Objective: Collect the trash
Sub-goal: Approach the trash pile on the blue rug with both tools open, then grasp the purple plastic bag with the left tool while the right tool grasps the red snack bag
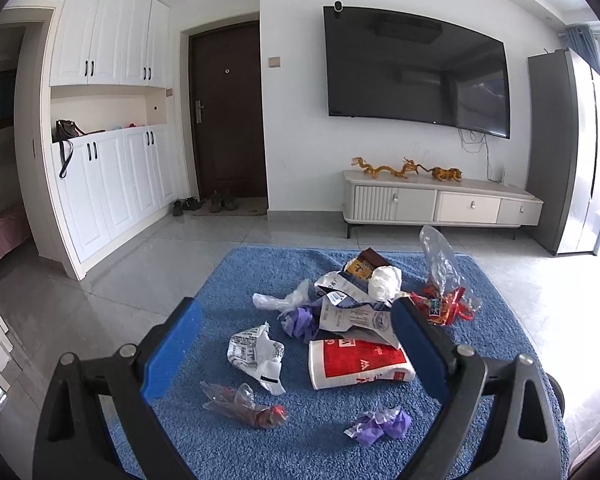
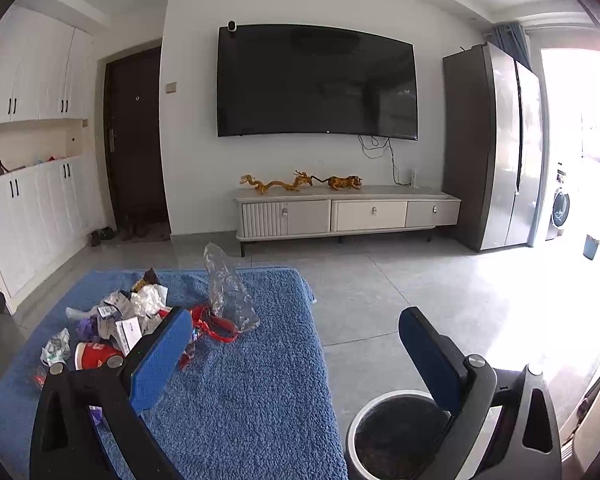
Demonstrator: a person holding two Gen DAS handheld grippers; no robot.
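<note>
A pile of trash lies on a blue cloth-covered table [image 1: 308,452]: a red and white paper cup [image 1: 360,362], crumpled white wrappers [image 1: 258,354], purple wads [image 1: 382,424], a clear wrapper with red [image 1: 244,402], receipts [image 1: 360,312], and a clear plastic bag [image 1: 440,264] over a red snack wrapper [image 1: 440,306]. My left gripper [image 1: 296,344] is open and empty, hovering just short of the cup and white wrapper. My right gripper [image 2: 296,348] is open and empty, over the table's right part, right of the pile [image 2: 112,320]. A white trash bin [image 2: 396,436] with a dark liner stands on the floor below it.
The table's right edge [image 2: 320,344] drops to grey floor tiles. A TV cabinet [image 2: 340,212] with gold figurines and a wall TV stand ahead, a fridge [image 2: 496,148] to the right, white cupboards [image 1: 112,168] and a dark door to the left.
</note>
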